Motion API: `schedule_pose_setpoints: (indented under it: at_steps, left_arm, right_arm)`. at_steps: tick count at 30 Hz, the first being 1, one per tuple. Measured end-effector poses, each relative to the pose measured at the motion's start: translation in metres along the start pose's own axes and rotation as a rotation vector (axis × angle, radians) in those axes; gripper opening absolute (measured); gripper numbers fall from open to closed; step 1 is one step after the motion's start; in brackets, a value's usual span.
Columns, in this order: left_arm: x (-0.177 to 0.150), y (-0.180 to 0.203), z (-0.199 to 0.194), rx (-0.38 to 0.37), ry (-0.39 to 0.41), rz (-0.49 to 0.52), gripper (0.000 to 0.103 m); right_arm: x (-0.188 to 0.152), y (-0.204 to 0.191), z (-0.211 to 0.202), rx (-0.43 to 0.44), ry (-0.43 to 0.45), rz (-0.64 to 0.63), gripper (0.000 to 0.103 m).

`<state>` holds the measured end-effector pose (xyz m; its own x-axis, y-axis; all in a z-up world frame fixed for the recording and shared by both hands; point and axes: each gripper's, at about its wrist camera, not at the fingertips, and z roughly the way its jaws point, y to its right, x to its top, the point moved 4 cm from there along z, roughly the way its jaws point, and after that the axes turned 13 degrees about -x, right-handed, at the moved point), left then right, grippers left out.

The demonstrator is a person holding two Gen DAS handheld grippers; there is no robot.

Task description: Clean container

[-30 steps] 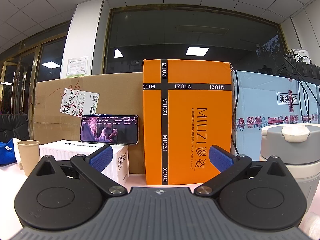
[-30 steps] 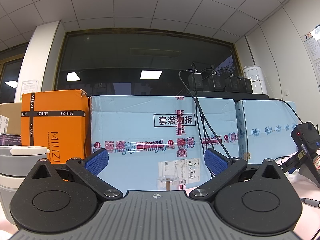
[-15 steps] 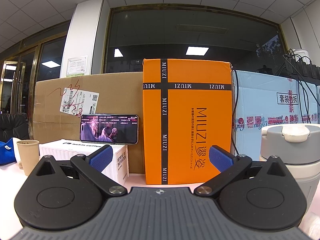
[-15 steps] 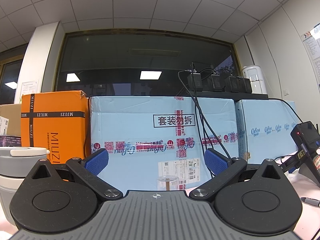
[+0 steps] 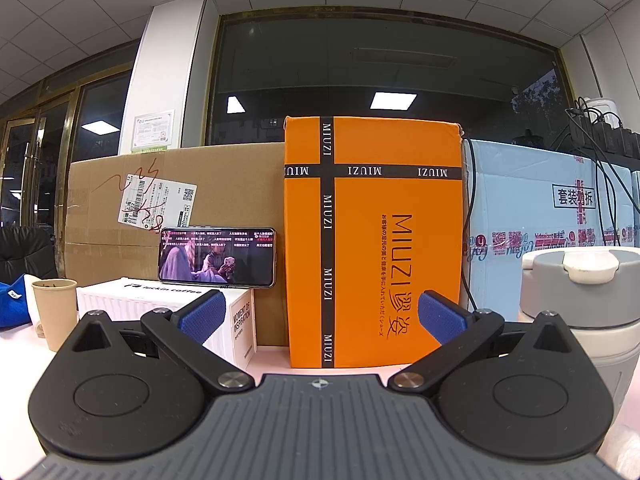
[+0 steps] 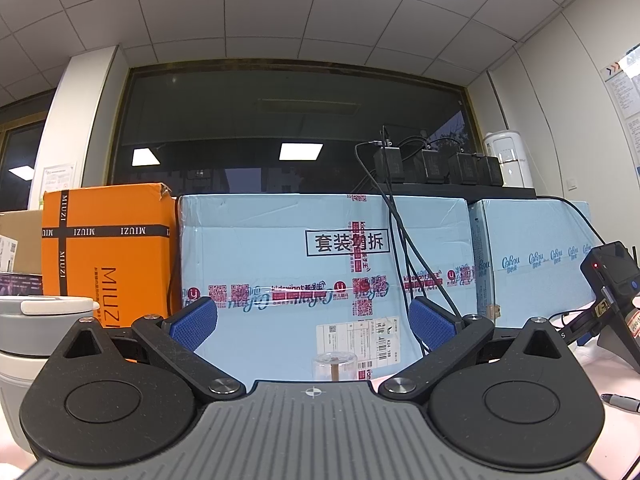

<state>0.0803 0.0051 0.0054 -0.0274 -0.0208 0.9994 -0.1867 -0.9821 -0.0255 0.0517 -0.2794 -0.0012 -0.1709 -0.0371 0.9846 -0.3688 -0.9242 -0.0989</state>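
Nothing is seen to have moved since a second ago: both the left gripper (image 5: 318, 314) and right gripper (image 6: 312, 322) are held spread and empty, while the lidded grey container (image 5: 580, 304), just right of the orange box (image 5: 374, 240), is judged rigid, smooth, best clasped around its body.

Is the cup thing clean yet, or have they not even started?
Not started, it looks like. Nothing looks done: the grey container stands on the table with its lid shut. Nothing is in hand: the left tongs and right tongs are both open and empty. A small clear jar stands ahead of the right tongs, untouched. Everything is left: picking up the container, opening it and cleaning it.
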Motion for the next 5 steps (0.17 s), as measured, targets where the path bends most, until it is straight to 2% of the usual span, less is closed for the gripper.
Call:
schedule_pose_setpoints:
  at_steps: [5]
  left_arm:
    - [0.0001, 0.0003, 0.0001, -0.004, -0.001, 0.0, 0.103]
  right_arm:
    - [-0.0004, -0.001, 0.0007, 0.0, 0.0, 0.0, 0.103]
